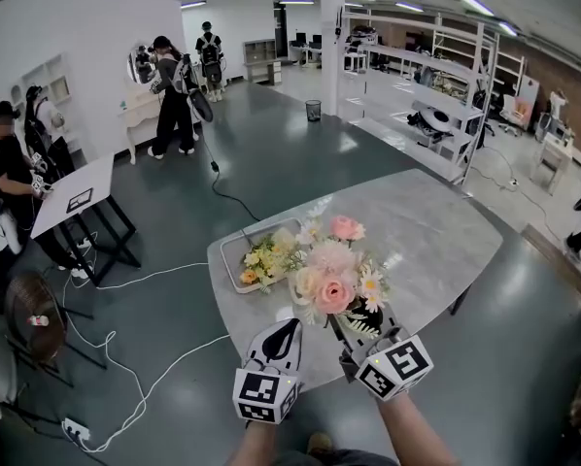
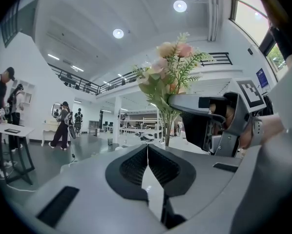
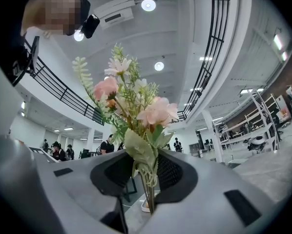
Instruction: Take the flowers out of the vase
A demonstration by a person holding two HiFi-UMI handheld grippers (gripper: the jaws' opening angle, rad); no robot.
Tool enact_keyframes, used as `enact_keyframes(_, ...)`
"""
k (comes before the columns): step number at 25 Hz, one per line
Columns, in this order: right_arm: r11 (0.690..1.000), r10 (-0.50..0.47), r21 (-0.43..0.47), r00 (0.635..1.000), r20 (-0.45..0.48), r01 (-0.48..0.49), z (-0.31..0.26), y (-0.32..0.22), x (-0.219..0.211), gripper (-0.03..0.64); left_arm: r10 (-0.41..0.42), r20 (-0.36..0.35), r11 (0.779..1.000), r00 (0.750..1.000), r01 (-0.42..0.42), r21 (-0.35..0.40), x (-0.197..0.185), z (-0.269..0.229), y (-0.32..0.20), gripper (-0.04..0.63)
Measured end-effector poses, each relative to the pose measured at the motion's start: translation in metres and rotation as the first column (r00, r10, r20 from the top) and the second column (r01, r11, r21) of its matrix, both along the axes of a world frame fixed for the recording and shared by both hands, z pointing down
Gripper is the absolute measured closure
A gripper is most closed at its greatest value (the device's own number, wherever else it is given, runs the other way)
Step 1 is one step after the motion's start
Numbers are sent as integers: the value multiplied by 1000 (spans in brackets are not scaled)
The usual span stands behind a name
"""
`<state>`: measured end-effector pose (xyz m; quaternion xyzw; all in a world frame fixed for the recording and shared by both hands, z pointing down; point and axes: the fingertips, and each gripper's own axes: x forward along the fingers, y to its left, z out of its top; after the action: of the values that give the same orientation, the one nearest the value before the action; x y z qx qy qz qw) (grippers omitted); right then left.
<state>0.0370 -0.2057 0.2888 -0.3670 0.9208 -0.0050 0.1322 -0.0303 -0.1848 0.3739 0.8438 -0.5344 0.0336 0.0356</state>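
Note:
A bunch of pink and cream flowers [image 1: 334,272] stands upright over the near part of the grey marble table [image 1: 436,241]. My right gripper [image 1: 356,326] is shut on its green stems [image 3: 148,189], and the blooms [image 3: 136,104] rise above the jaws. My left gripper [image 1: 286,328] hovers just left of it, shut and empty [image 2: 147,147]. From the left gripper view the bunch [image 2: 168,72] and the right gripper [image 2: 209,118] show to the right. No vase shows in any view.
A tray [image 1: 234,260] with yellow and white flowers [image 1: 263,258] lies on the table beyond the bunch. Several people stand at the left and far back. A small black-legged table [image 1: 77,202], floor cables [image 1: 125,377] and white shelving [image 1: 436,95] surround the table.

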Motion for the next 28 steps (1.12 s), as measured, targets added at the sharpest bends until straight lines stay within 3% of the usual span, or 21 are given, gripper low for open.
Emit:
enact_keyframes(8,1000,13,10,1000,-3,-13,-6,31,9,482,10,-11,1000,1000,-10,4,5,-2,29,578)
enact_keyframes(28,996,14,-90,1000,13,-13,14,164,10,482,-16,-52,1000,999,15,-24,-2,-2,155,578)
